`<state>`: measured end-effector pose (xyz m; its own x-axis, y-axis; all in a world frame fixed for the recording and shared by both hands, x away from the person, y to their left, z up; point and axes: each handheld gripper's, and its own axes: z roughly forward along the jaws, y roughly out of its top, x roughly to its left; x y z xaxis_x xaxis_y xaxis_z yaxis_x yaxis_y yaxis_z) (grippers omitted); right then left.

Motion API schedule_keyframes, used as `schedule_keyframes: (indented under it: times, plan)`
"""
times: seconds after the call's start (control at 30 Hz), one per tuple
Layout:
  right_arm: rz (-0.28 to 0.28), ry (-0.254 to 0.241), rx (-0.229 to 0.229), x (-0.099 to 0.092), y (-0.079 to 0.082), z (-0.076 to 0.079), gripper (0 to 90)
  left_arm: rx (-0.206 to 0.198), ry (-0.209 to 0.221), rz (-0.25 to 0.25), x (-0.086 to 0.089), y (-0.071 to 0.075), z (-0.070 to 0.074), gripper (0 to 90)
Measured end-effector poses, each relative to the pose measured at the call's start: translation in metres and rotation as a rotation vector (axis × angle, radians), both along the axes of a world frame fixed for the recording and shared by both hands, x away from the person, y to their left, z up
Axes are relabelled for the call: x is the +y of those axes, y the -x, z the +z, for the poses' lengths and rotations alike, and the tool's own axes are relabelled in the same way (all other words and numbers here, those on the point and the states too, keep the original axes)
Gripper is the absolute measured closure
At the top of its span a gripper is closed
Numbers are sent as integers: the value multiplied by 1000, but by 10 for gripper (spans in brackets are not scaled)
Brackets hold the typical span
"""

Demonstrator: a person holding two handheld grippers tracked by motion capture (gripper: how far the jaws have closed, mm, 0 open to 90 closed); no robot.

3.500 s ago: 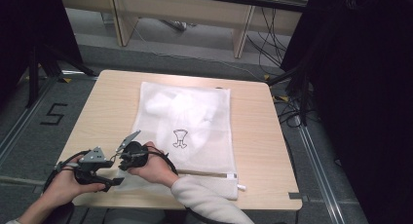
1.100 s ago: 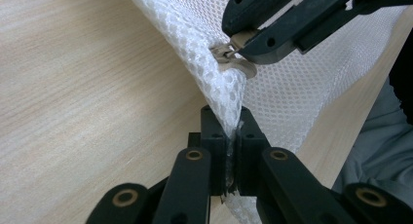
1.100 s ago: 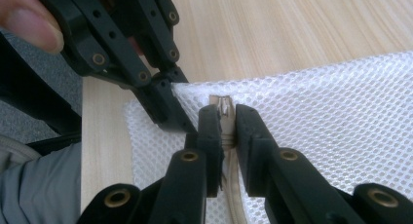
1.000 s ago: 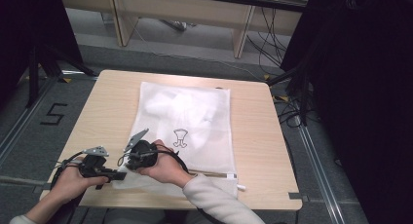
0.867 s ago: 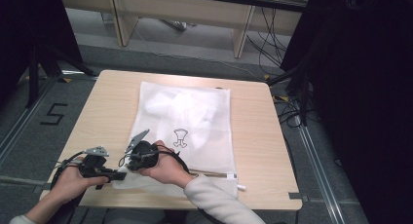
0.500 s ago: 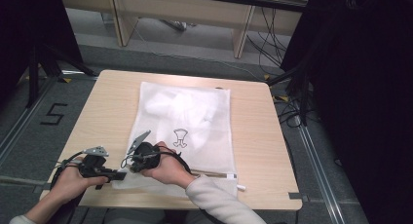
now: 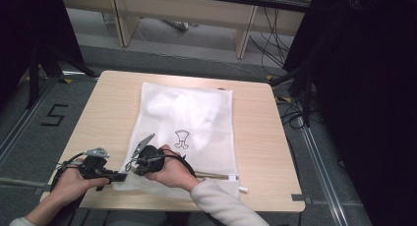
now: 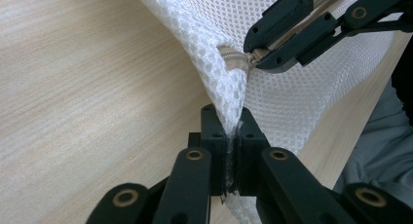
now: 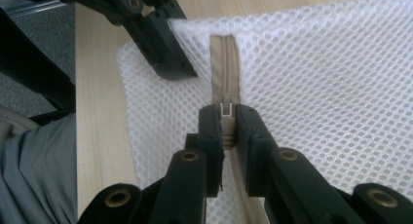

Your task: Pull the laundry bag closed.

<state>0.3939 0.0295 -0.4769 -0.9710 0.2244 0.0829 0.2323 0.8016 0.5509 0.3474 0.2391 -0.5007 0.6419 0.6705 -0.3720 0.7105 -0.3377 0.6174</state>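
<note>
White mesh bag point(image 7: 187, 132) flat on the table point(image 7: 255, 137), both grippers clamped at its near corner.

Left gripper point(image 8: 233, 136) has its jaws closed tight on a pinch of mesh at the bag's corner, holding it taut. Just beyond it, the right gripper point(image 9: 227, 124) is closed on the zip pull point(image 9: 225, 108) of the beige zip point(image 9: 224, 53). Judging by this, the zip looks close to its end at that corner; whether it is opening or closing I cannot tell. A small black outline figure point(image 7: 181, 139) is printed on the bag, no readable words. On the floor left of the table, a "5" point(image 7: 54, 115).
</note>
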Motion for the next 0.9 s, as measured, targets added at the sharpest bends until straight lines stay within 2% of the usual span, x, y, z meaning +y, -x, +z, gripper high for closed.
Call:
schedule_keyframes:
  times: [0.13, 0.2, 0.3, 0.33, 0.43, 0.53, 0.6, 0.67, 0.77, 0.9]
  plan:
    - [10, -7, -2, -1, -1, -1, 824, -2, -1, 0, 0, 0, 0, 852]
    - [1, 4, -1, -2, 0, -1, 824, -2, -1, 0, 0, 0, 0, 852]
    - [6, -2, 13, -3, 0, -2, 823, -9, -6, 4, -1, 1, 1, 852]
    - [2, 5, 2, -4, 0, -3, 823, -8, -5, 2, 0, 1, 1, 852]
    - [7, -7, 21, -5, 1, -4, 823, -8, -5, 2, 0, 1, 1, 852]
    - [5, -5, 15, -6, 1, -4, 823, -6, 0, 5, -1, 1, 1, 852]
    - [10, -1, -6, -7, 0, -4, 823, -7, 3, 7, -1, 1, 1, 851]
    - [4, -6, 16, -8, 1, -3, 823, -10, 4, 8, -1, 1, 1, 851]
    - [1, 3, -1, -11, 0, -3, 823, -14, 8, 7, -1, 1, 1, 851]
    - [5, -3, 8, -11, 1, -3, 823, -17, 10, 8, 0, 1, 1, 851]
